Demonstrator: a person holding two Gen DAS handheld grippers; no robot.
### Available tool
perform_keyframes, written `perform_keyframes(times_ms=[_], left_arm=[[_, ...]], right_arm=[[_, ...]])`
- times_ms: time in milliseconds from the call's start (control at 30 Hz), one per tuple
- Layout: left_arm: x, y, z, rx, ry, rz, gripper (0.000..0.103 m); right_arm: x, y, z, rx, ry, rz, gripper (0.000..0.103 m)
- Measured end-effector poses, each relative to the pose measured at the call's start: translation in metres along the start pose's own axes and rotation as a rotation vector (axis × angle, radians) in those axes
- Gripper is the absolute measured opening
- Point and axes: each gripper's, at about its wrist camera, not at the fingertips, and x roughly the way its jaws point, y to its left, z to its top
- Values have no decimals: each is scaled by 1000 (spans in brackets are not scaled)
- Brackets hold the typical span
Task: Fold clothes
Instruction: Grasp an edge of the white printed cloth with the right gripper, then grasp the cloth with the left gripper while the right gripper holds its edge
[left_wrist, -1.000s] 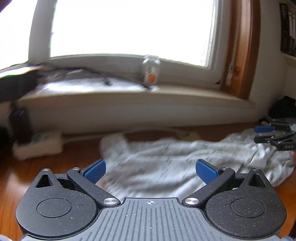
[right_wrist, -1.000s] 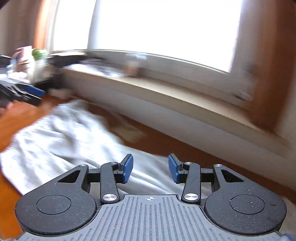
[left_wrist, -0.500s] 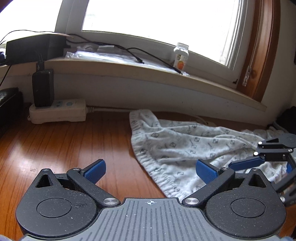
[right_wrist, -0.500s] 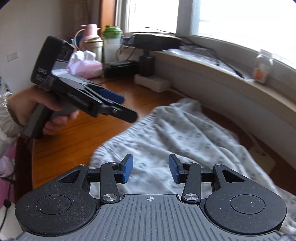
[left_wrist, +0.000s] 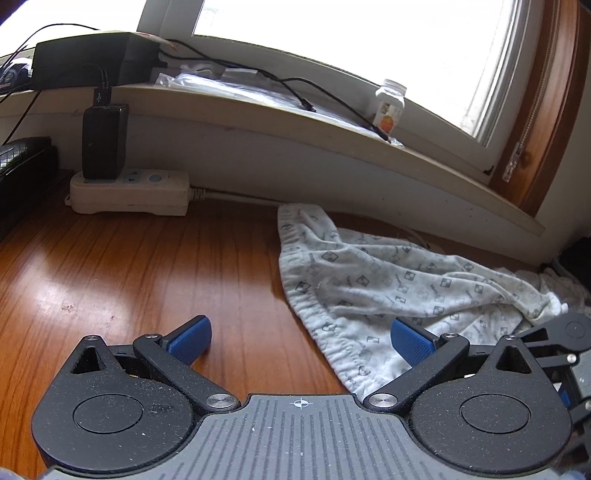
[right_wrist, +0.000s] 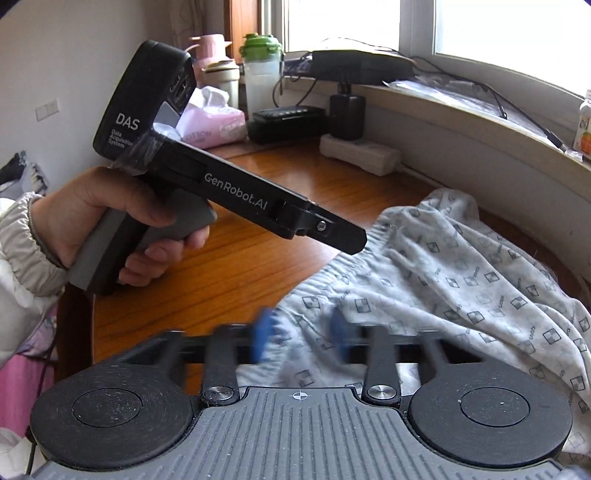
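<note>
A pale grey garment (left_wrist: 391, 280) with a small square print and an elastic waistband lies crumpled on the wooden table (left_wrist: 147, 280); it also shows in the right wrist view (right_wrist: 461, 280). My left gripper (left_wrist: 301, 338) is open and empty, low over the table, with its right finger over the waistband edge. My right gripper (right_wrist: 303, 334) is open, its blue pads blurred, just above the waistband. The left gripper's body (right_wrist: 236, 192), held in a hand, shows in the right wrist view.
A white power strip (left_wrist: 129, 192) with a black adapter (left_wrist: 104, 142) lies against the wall under the windowsill (left_wrist: 332, 122). A small bottle (left_wrist: 389, 107) and cables sit on the sill. Cups, a tissue pack (right_wrist: 210, 125) and black boxes stand at the table's far left.
Both views have swung left and closer to the garment's waistband end. The right gripper's pads have spread a little and are now blurred. The left gripper stays wide open.
</note>
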Motion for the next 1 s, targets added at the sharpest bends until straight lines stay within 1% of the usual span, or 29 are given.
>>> perform_keyframes(times_ms=[33,67,167,233,300,467,567,700,767,800,867,933,967,1000], left_arm=[[0,0,0,0,0,0,103],[0,0,0,0,0,1,103],[0,1,-1,-5,-2,-3,103],[0,1,-1,-1,0,0,103],[1,0,-1,3,1,3,103],[3,-3,0,14,5,7,103],[7,-9,1,39,12,-1,103],[20,-23,9,122,7,11,103],[33,-25,20,141,27,10,102],[40,-23,27,133,43,5,99],[53,-22,38,125,66,-14,96],[67,-20,48,124,91,-38,89],[75,-20,52,117,107,-48,81],[81,-19,55,114,112,-50,79]], right_arm=[[-6,-5,1,19,-19,0,6],[-15,-11,2,42,-49,-14,6],[-50,-35,4,95,-143,-103,6],[-72,-56,5,148,-185,-138,6],[-88,-77,3,188,-206,-182,6],[-100,-106,-11,223,-179,-276,6],[-95,-110,-21,205,-136,-322,6],[-94,-105,-28,195,-128,-327,6],[-98,-102,-27,185,-146,-330,6],[-99,-100,-24,177,-162,-340,6],[-106,-98,-21,166,-199,-357,6],[-115,-97,-15,155,-245,-377,6],[-120,-96,-11,147,-266,-388,6],[-125,-96,-8,139,-286,-400,6]])
